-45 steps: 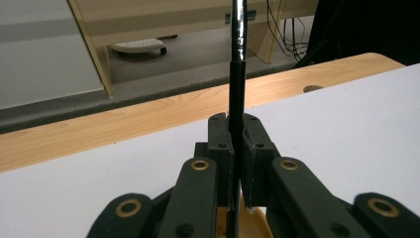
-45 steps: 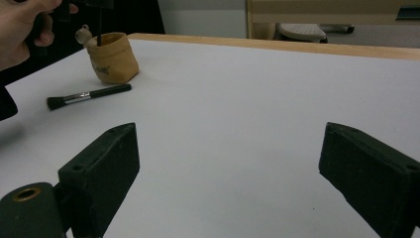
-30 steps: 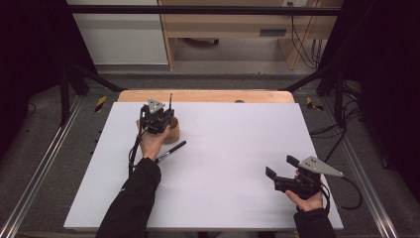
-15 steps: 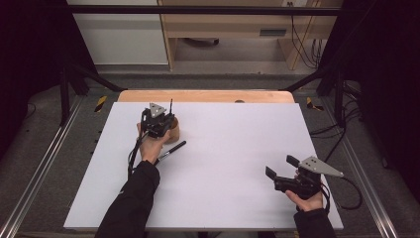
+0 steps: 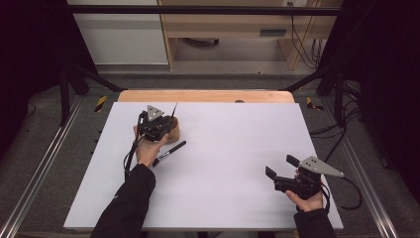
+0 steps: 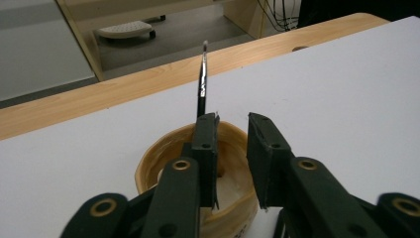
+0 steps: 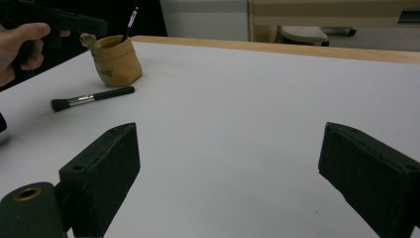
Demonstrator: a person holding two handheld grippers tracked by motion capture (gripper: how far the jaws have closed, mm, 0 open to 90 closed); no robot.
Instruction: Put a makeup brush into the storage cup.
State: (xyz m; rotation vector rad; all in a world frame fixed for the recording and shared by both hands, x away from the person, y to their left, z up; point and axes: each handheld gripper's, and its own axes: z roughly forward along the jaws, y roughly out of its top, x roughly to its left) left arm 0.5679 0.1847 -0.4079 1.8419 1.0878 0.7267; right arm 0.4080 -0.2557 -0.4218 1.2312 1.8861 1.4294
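A tan cup (image 5: pixel 174 131) (image 6: pixel 148 158) (image 7: pixel 116 62) stands on the white table at the back left. A thin black brush (image 5: pixel 174 109) (image 6: pixel 202 84) (image 7: pixel 131 20) stands in it, leaning on the far rim. My left gripper (image 5: pixel 163 124) (image 6: pixel 233 129) hovers right over the cup's mouth. Its jaws have just been opening and stand a little apart, with nothing between them; the brush handle rises just beyond the left jaw. A black makeup brush (image 5: pixel 169 152) (image 7: pixel 91 98) lies flat beside the cup. Far off at the front right, my right gripper (image 5: pixel 281 166) (image 7: pixel 233 163) is open and holds nothing.
The white table top (image 5: pixel 237 148) has a wooden strip (image 5: pixel 208 95) along its far edge. Metal frame rails (image 5: pixel 44 163) run along both sides. Beyond the table stand a wooden shelf unit (image 5: pixel 228 29) and loose cables (image 5: pixel 302 34).
The left gripper has shifted slightly back toward the person above the cup. The thin brush stays standing in the cup. The right gripper has not moved.
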